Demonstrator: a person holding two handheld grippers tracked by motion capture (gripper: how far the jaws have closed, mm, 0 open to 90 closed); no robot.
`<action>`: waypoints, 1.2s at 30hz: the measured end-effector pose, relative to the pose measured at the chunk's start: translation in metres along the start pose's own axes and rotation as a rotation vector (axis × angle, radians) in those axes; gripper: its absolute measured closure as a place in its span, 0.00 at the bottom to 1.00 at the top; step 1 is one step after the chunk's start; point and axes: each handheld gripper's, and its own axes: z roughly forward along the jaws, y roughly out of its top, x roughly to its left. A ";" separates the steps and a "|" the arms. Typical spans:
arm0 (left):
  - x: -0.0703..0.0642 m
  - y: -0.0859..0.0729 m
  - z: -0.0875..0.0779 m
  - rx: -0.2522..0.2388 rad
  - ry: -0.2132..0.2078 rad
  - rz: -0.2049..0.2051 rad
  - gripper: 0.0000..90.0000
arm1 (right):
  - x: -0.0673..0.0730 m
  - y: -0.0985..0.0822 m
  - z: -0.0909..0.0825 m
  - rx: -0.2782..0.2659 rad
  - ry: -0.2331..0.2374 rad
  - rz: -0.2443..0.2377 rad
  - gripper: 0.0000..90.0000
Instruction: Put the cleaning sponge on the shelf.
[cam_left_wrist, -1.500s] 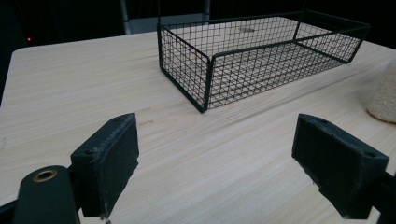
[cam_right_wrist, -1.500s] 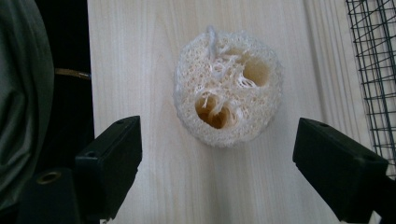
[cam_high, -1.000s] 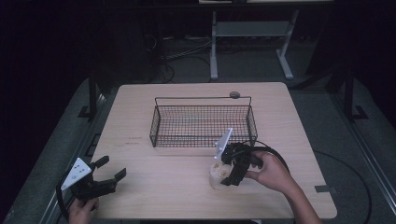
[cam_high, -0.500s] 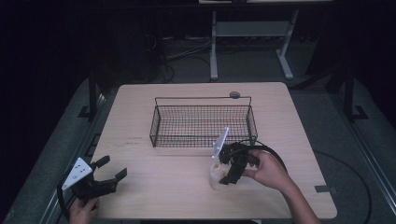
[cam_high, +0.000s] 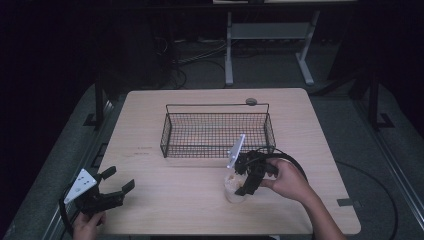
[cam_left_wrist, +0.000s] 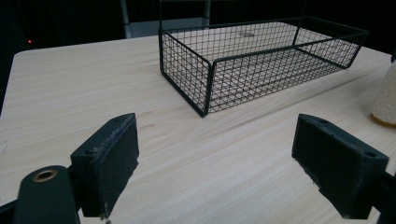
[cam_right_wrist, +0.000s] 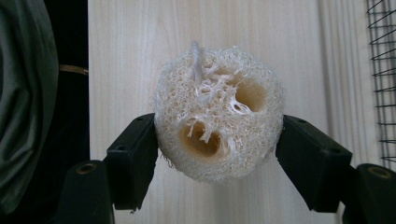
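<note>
Right gripper (cam_right_wrist: 217, 140) is pinching the loofah slice (cam_right_wrist: 218, 112) across its sides, probably for the wire basket (cam_high: 217, 130) just beyond. Left gripper (cam_left_wrist: 229, 158) sits spread, empty.

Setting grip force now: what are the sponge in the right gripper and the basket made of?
Sponge: looks like dried loofah, a pale, matte web of coarse fibres with open holes, so probably light and squashy. Basket: thin black wire mesh on a wire frame, likely coated metal, with a dull finish.
</note>
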 end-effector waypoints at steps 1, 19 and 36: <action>0.000 0.000 0.000 -0.002 -0.001 -0.002 0.15 | 0.000 0.001 -0.003 0.002 -0.002 -0.002 0.33; -0.001 0.000 0.000 -0.006 0.000 -0.005 0.15 | -0.007 0.015 -0.023 -0.017 -0.010 -0.039 0.34; -0.001 0.000 -0.001 -0.011 0.002 -0.004 0.15 | -0.021 0.029 -0.046 -0.030 -0.031 -0.049 0.34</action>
